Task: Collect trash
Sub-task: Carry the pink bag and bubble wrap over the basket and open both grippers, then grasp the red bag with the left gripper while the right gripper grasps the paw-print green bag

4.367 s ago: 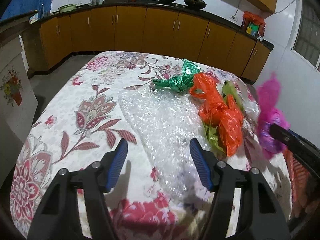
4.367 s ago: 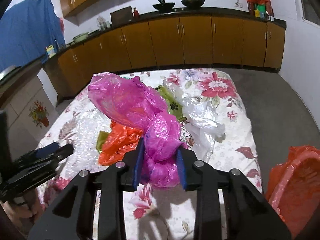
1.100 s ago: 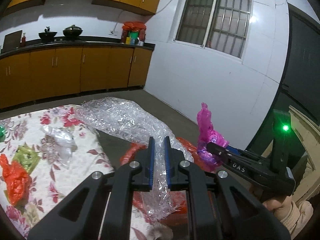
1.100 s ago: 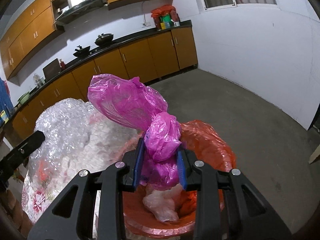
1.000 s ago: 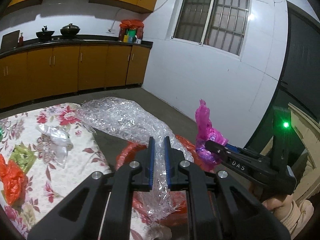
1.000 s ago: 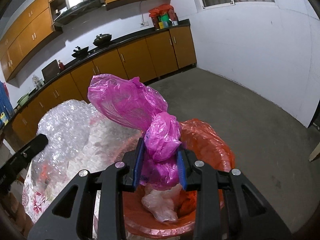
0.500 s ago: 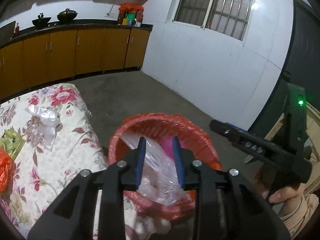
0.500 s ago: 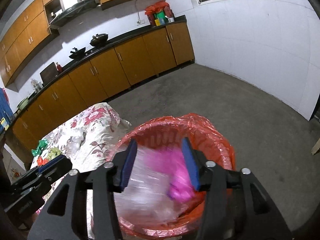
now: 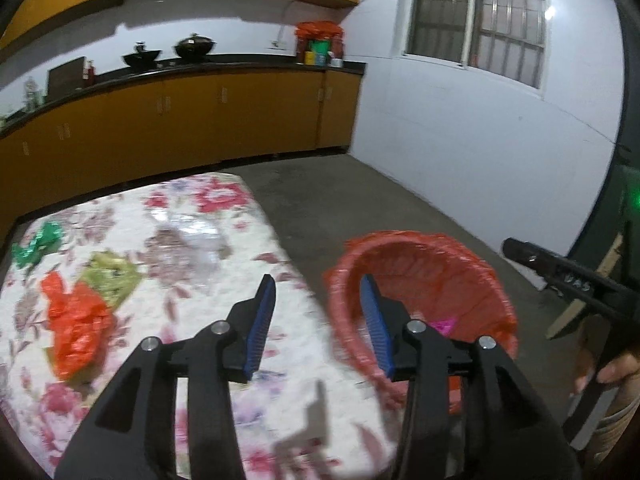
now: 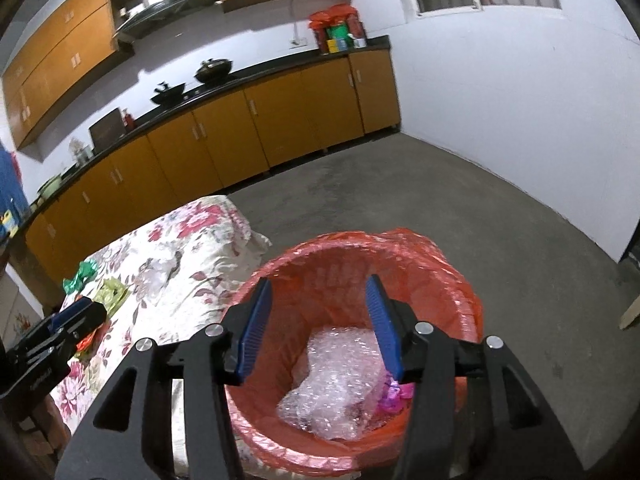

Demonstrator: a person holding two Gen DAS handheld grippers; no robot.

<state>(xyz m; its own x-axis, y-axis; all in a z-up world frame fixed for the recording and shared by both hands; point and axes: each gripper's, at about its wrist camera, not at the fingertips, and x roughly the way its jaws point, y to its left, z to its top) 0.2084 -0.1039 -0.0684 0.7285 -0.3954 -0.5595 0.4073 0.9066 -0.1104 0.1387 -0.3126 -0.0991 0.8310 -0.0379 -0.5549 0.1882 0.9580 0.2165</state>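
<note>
Far left on the floral tabletop (image 9: 192, 280): a green bag (image 9: 38, 242) at the back edge, a yellow-green scrap (image 9: 110, 274) beside it, an orange bag (image 9: 76, 322) nearer the camera, a clear crumpled wrap (image 9: 192, 236) toward the right edge. All blurred in the left wrist view.

Centre: left gripper (image 9: 318, 320) hanging above the tabletop's right edge, blue fingers (image 9: 262, 316) spread wide, nothing between them.

Just right of the tabletop, on the concrete floor (image 10: 520, 248): the trash bin (image 10: 460, 280), lined with orange plastic. Inside, seen from the right wrist: bubble wrap (image 10: 336, 380) filling most of the bottom, a pink bag (image 10: 394, 396) tucked against its right side.

Right gripper (image 10: 316, 324) directly over the bin mouth, fingers (image 10: 378, 320) released and wide apart, gripping nothing. From the left wrist, visible at far right as a dark bar beyond the bin.

Behind everything: orange-brown cabinets (image 10: 280, 120) under a dark counter, white wall to the right.
</note>
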